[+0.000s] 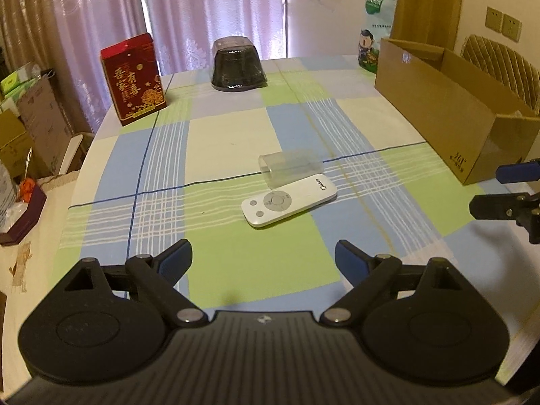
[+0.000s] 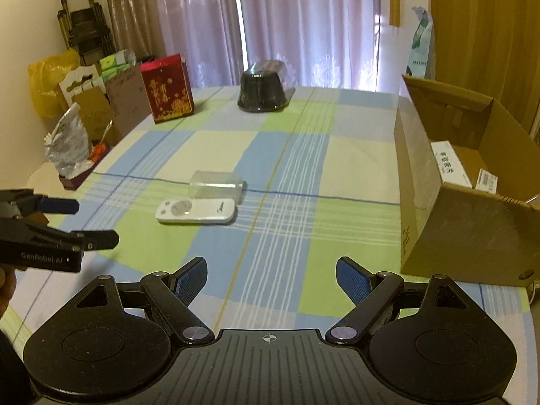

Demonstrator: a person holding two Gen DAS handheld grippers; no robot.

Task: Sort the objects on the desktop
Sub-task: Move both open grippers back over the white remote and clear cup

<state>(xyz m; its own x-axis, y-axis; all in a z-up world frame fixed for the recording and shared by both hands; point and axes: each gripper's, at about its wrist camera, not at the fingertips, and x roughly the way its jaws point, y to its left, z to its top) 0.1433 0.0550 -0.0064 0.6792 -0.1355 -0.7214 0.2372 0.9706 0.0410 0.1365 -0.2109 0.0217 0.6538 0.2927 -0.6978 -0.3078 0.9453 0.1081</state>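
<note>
A white remote control [image 1: 289, 203] [image 2: 195, 211] lies mid-table, with a clear plastic cup [image 1: 291, 166] [image 2: 216, 185] on its side just behind it. My left gripper [image 1: 263, 256] is open and empty, a short way in front of the remote. My right gripper [image 2: 270, 271] is open and empty too, further right and nearer than the remote. Each gripper shows at the edge of the other's view: the right one [image 1: 486, 189] and the left one [image 2: 98, 222]. An open cardboard box [image 1: 455, 108] [image 2: 449, 182] stands on the right, holding a white carton [image 2: 450, 163].
A red gift box [image 1: 133, 79] [image 2: 167, 92] and a dark domed container [image 1: 239, 65] [image 2: 262, 89] stand at the far side of the checked tablecloth [image 1: 236, 128]. A snack bag [image 1: 376, 23] stands behind the box. Bags and boxes crowd the floor at left.
</note>
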